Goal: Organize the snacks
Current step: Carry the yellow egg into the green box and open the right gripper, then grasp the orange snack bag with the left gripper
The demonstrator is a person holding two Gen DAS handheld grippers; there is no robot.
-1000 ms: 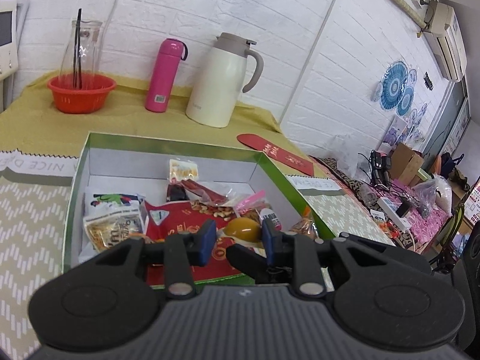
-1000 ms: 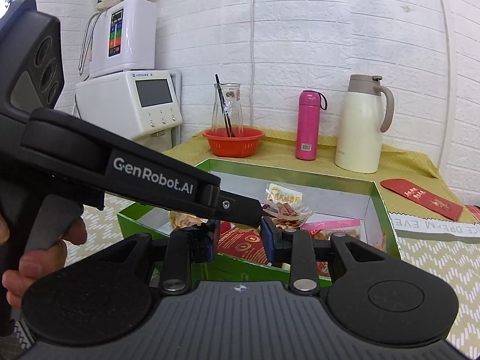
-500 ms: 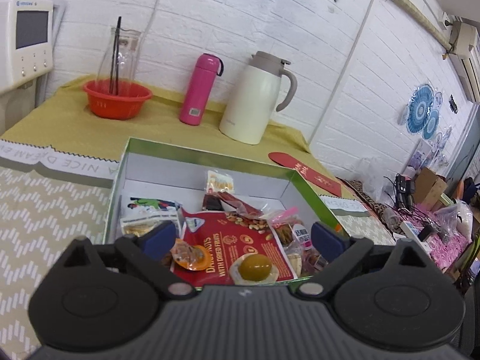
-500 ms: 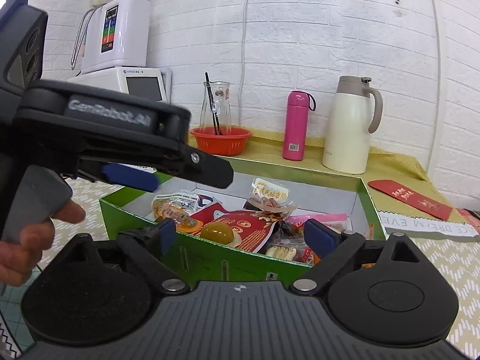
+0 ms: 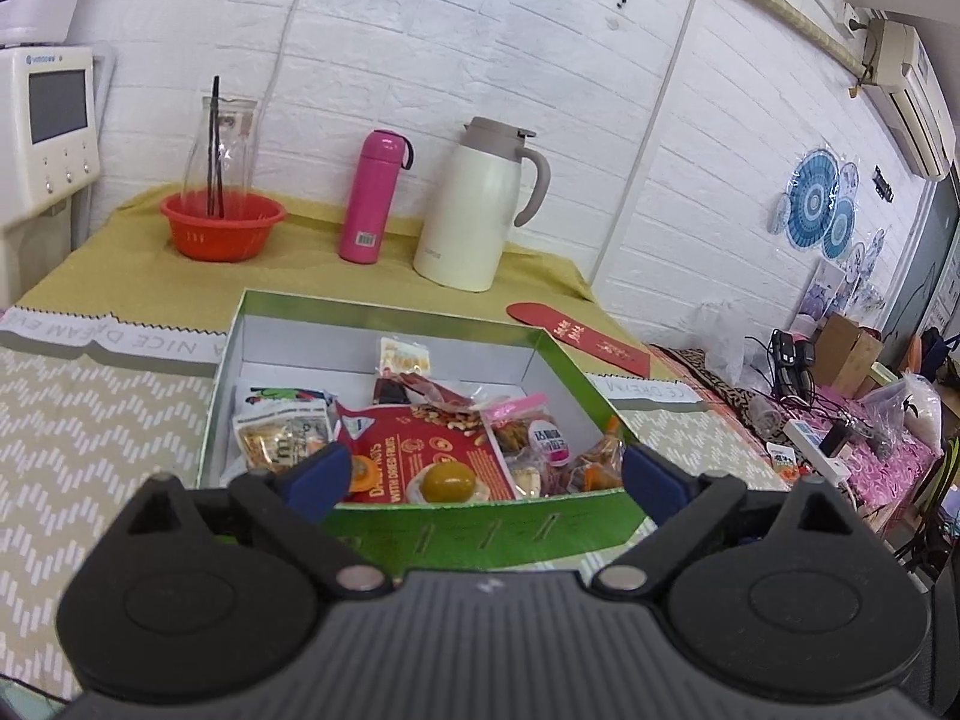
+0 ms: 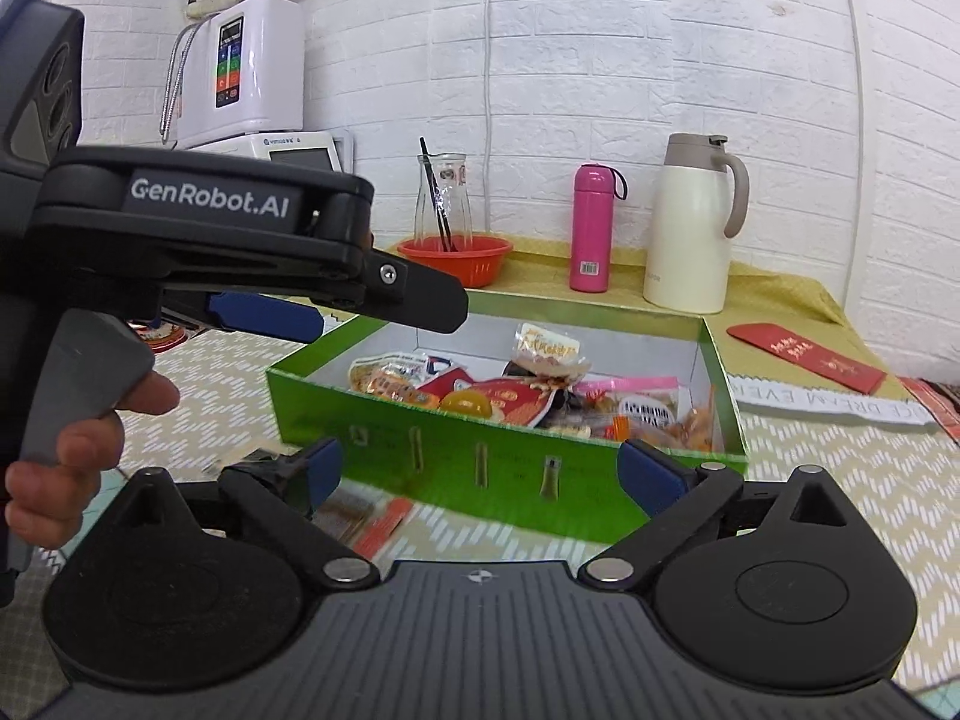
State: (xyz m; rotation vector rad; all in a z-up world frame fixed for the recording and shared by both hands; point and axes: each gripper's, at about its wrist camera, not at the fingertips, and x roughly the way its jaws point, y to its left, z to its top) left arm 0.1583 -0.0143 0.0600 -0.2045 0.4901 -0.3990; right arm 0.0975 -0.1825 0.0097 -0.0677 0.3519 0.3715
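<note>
A green box (image 5: 480, 531) (image 6: 480, 456) with a white inside holds several snack packets, among them a red dried-fruit bag (image 5: 438, 450) and a yellow jelly cup (image 5: 447, 480) (image 6: 462, 403). My left gripper (image 5: 483, 477) is open and empty, just in front of the box's near wall. In the right wrist view it (image 6: 360, 312) hangs above the box's left corner. My right gripper (image 6: 480, 471) is open and empty, in front of the box. A red packet (image 6: 384, 525) lies on the mat beneath it.
At the back stand an orange bowl with a glass carafe (image 5: 222, 228), a pink bottle (image 5: 372, 204) and a cream thermos jug (image 5: 480, 210). A red envelope (image 5: 576, 339) lies right of the box. A white appliance (image 6: 252, 72) stands at the left. Clutter fills the far right.
Both grippers have opened and pulled back from the box. The yellow jelly cup, first between my left fingers, now lies in the box on the red bag.
</note>
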